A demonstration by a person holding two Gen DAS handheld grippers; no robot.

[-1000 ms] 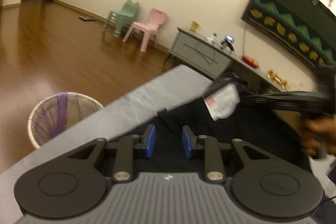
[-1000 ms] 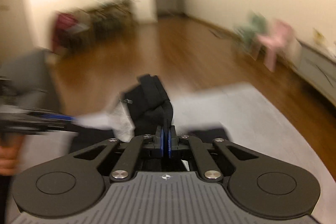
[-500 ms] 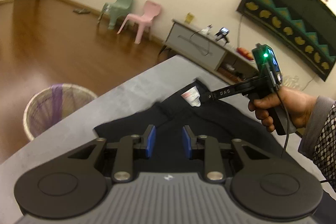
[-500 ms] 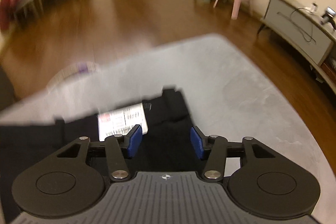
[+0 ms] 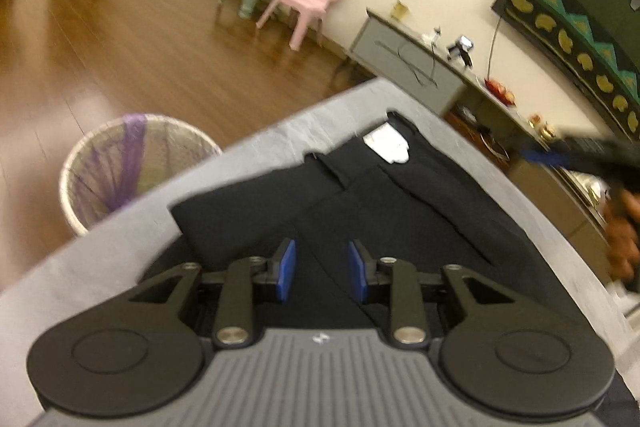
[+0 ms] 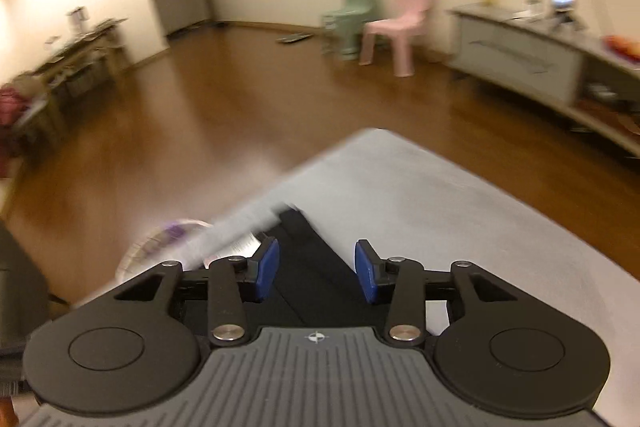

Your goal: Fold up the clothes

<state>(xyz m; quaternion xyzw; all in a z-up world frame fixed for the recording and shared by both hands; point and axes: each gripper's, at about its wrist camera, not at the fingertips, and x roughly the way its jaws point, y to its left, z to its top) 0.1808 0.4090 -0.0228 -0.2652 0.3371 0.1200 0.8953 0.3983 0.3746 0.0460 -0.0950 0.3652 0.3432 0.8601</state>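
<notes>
Black garment (image 5: pixel 384 203) spread flat on grey counter (image 5: pixel 120 267), white label (image 5: pixel 386 145) face up near far end, one panel laid diagonally over the rest. Lies just ahead of and partly beneath left hand-held gripper (image 5: pixel 322 271).

Left hand-held gripper: released, blue pads apart, nothing between them, poised above near edge of cloth. Right hand-held gripper (image 6: pixel 316 273): likewise released and empty, held over far strip of garment (image 6: pixel 308 259) where cloth meets bare counter (image 6: pixel 460 227). In left wrist view, seen only as blurred dark bar at right margin (image 5: pixel 592 151).

Step in hand, as a judgement: between folds. One layer already lies over another, yet overall outline remains long and uneven, so further folding appears due. Fits equally a release just after laying a panel down or a repositioning ahead of a fresh grasp; cannot be settled from one moment.

Next move, as a judgement: calls for a pinch on one cloth edge or corner, with only the intended layer taken. Care advised near overlapping diagonal panel, where two layers could be caught together. Motion blur limits detail on seams.
</notes>
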